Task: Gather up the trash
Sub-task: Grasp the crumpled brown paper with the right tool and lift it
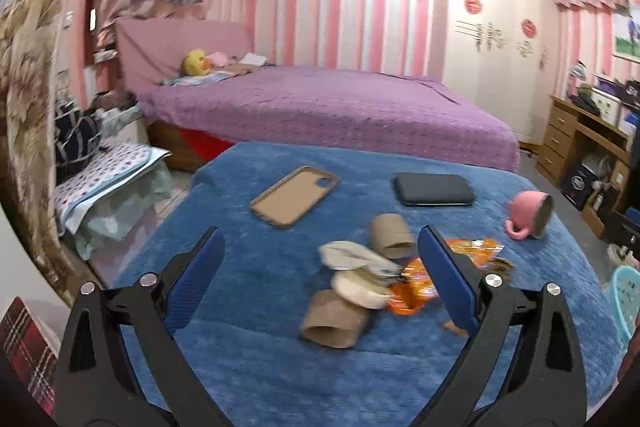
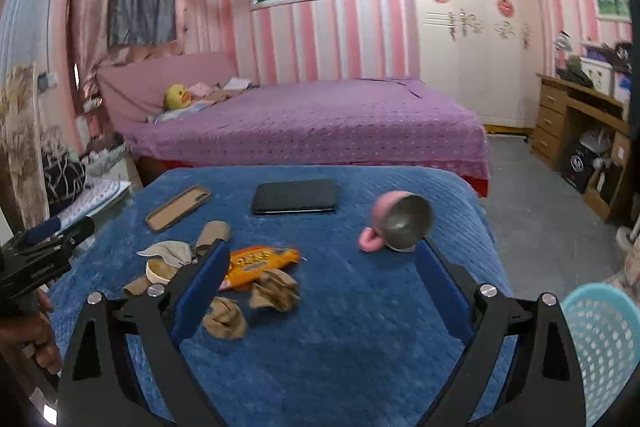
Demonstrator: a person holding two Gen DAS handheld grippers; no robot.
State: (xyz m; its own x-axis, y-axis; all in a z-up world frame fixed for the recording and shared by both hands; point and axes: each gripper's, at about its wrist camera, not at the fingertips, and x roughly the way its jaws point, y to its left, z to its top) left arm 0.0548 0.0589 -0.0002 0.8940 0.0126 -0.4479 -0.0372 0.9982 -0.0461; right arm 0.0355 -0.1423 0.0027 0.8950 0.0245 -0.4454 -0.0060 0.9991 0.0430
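Left wrist view shows the left gripper [image 1: 320, 267] with its two blue fingers wide apart, holding nothing, up over a blue blanket [image 1: 248, 355]. Between the fingers sits a pile of trash: two cardboard tubes [image 1: 335, 319], a small white cup [image 1: 360, 289] and a crumpled cloth [image 1: 352, 254], with an orange wrapper [image 1: 412, 291] touching the right finger's side. Farther back lie a tan phone case [image 1: 294, 195], a black phone [image 1: 434, 189] and a tipped pink mug [image 1: 528, 215]. Right wrist view shows the right gripper [image 2: 320, 275] wide apart too, holding nothing. The orange wrapper [image 2: 260, 265] and two brown paper wads [image 2: 274, 291] lie just beside its left finger. A blue basket [image 2: 604, 347] stands at the right edge, off the blanket.
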